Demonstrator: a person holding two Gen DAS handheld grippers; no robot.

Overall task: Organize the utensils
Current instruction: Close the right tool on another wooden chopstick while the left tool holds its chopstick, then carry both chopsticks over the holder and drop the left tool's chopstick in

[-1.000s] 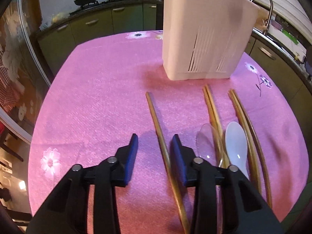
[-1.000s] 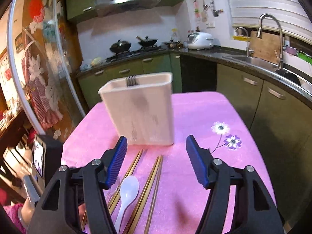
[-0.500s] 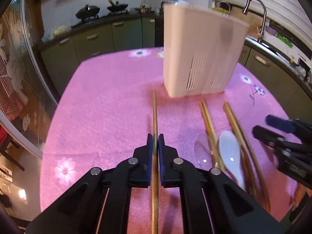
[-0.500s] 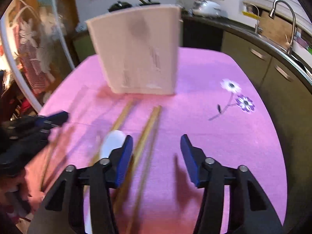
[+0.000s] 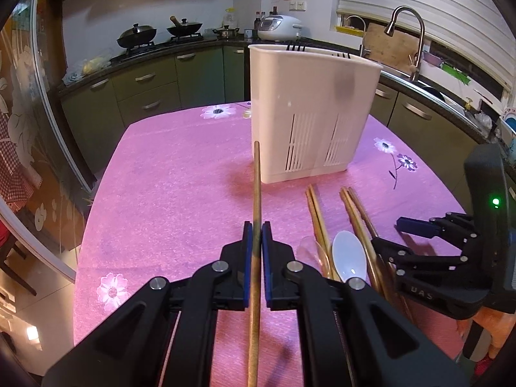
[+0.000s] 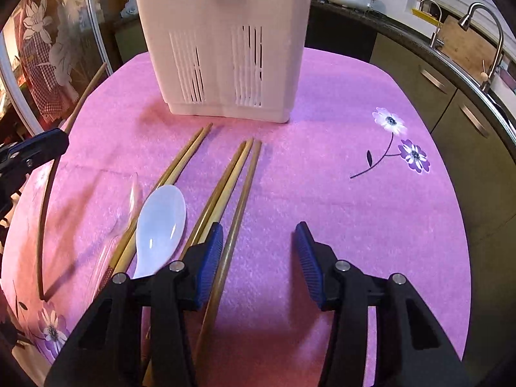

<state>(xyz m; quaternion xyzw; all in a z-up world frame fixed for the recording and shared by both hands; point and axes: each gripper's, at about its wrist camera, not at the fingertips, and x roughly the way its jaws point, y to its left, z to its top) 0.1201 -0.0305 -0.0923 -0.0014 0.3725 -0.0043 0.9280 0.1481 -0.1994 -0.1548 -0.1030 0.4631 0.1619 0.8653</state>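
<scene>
My left gripper [image 5: 257,225] is shut on a single wooden chopstick [image 5: 257,187] and holds it lifted, tip pointing toward the white slotted utensil holder [image 5: 309,113]. The held chopstick also shows at the left of the right wrist view [image 6: 58,161]. My right gripper [image 6: 259,242] is open and low over the pink table, with one chopstick [image 6: 240,200] between its fingers. Several more chopsticks [image 6: 183,161], a white spoon [image 6: 161,219] and a clear plastic spoon [image 6: 124,206] lie in front of the holder [image 6: 222,38].
The pink flowered tablecloth [image 5: 167,177] covers a rounded table; its edges drop off left and right. Green kitchen cabinets [image 5: 145,87], a stove with pans and a sink faucet [image 5: 406,32] stand behind. A glass door [image 5: 22,113] is at the left.
My left gripper closed on the chopstick and lifted it off the cloth. My right gripper moved down and in over the rightmost chopsticks, still open.
</scene>
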